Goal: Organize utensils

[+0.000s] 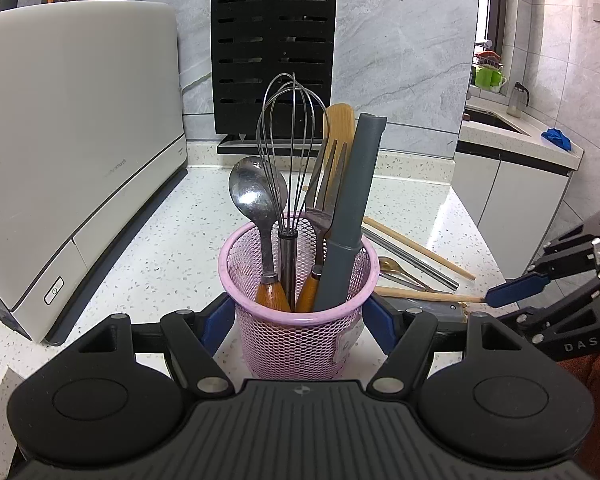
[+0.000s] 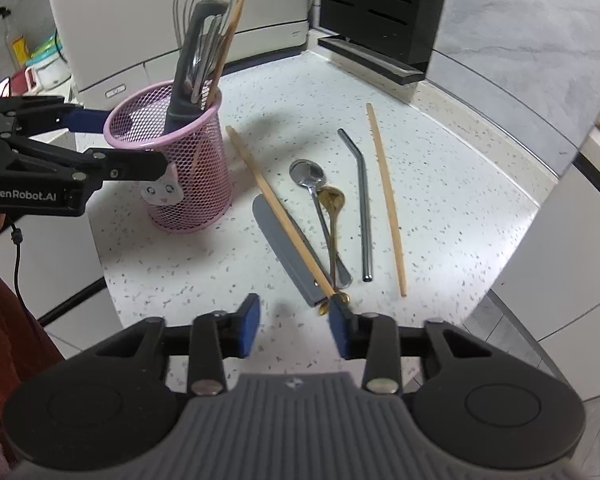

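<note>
A pink wire-mesh cup (image 1: 300, 320) sits between the left gripper's (image 1: 298, 322) blue pads (image 1: 380, 318). The white countertop (image 2: 440, 200) ahead of the right gripper (image 2: 294, 326) is speckled grey, bearing a gold-coloured spoon (image 2: 332, 208).

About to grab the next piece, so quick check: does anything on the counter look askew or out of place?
Yes. One chopstick lies diagonally across the grey knife, while its mate lies apart, beyond the metal straw. The gold spoon overlaps the silver spoon. The pink mesh holder stands upright; nothing looks spilled or damaged.

Both grippers angled downward
Left gripper (image 1: 298, 320) clamps something between its pads; right gripper (image 2: 294, 326) stands parted, nothing gripped.
</note>
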A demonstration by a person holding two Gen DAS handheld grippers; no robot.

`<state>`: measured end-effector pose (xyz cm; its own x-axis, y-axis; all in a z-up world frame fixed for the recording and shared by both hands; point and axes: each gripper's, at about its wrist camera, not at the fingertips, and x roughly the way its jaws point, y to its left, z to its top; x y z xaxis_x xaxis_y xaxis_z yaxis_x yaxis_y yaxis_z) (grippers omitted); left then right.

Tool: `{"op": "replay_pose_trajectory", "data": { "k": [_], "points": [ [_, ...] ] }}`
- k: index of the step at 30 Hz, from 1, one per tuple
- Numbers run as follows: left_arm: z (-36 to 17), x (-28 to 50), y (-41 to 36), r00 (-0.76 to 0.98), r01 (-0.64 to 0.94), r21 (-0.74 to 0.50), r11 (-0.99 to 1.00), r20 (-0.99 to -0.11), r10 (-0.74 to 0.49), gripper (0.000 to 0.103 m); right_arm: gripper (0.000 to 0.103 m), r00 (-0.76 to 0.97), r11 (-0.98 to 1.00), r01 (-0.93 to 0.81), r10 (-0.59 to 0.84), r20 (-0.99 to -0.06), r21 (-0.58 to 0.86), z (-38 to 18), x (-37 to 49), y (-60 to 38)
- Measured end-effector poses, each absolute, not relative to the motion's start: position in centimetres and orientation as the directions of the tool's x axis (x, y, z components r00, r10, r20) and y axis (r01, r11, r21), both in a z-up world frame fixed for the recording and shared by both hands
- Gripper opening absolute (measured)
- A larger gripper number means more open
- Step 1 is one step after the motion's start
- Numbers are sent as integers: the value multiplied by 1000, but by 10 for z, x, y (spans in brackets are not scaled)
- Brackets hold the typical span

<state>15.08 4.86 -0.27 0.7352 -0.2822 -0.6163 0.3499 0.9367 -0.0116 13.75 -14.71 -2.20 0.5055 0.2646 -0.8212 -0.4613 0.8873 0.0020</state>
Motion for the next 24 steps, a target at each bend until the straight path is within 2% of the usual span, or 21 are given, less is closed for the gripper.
{"op": "replay_pose_trajectory", "data": {
  "k": [2,5,10,21,24],
  "points": [
    [-3,151,48,735,350,-13,937,-617,-283,81,32,502,874,-485,261,-825,-19,-21,142,-143],
    [-2,151,48,734,350,-12,937,-617,-283,81,24,500,852,-522,260,-826,-48,-19,150,-135],
    [-2,151,49,734,350,-13,937,-617,-283,81,14,468,825,-564,310,-828,-10,-17,164,-126],
    [-3,151,49,734,350,-13,937,-618,-283,81,15,431,800,-600,307,-849,-15,-29,185,-109],
    [-3,151,49,734,350,-13,937,-618,-283,81,21,435,799,-601,297,-850,-28,-30,192,-109]
  ]
}}
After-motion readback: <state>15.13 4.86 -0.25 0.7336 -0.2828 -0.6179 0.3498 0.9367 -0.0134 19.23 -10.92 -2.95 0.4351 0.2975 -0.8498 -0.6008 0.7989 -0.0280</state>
